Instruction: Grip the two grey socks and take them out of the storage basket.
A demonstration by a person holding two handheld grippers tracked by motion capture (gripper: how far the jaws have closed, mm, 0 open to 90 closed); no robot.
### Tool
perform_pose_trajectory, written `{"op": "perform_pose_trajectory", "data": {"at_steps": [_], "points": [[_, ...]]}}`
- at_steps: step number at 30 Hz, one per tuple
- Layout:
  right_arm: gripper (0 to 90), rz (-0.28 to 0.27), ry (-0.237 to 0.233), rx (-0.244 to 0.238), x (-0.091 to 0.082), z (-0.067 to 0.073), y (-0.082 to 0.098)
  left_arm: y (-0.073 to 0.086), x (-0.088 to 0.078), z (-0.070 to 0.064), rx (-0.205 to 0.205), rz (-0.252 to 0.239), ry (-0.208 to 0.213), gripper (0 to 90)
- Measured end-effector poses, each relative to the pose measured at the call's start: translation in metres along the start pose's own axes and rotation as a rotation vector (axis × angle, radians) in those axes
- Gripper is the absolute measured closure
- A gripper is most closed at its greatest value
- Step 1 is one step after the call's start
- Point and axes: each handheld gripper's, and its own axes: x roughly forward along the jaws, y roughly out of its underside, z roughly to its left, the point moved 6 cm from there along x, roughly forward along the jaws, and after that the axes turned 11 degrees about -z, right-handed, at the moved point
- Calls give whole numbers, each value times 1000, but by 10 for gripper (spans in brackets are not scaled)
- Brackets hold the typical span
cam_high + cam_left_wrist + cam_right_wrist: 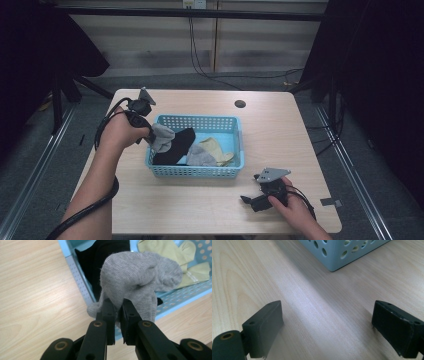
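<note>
We see a blue basket [165, 172] in the middle of the wooden table [280, 125]. The left gripper [118, 311] pinches a grey sock [135, 277] and holds it up over the basket's left edge. Under it lie a black sock [179, 145], a yellow sock [216, 147] and another grey one [199, 157]. The right gripper [327, 325] rests on the table near the basket's corner, jaws wide apart, holding nothing.

Two hand-held grippers, one closed, one spread

The left hand-held gripper [148, 137], on an outstretched forearm, has its jaws pinched on a grey sock [135, 282]. The right hand-held gripper [246, 199] lies low by the right hand [295, 207], jaws wide apart and holding nothing.
</note>
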Motion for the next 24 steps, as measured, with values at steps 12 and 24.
{"op": "perform_pose_trajectory", "data": {"at_steps": [12,24], "points": [[96,-2,1,1,0,0,0,25,-11,36,-67,-17,-30,829],[96,-2,1,0,0,0,0,52,-9,67,-124,-24,-64,825]]}}
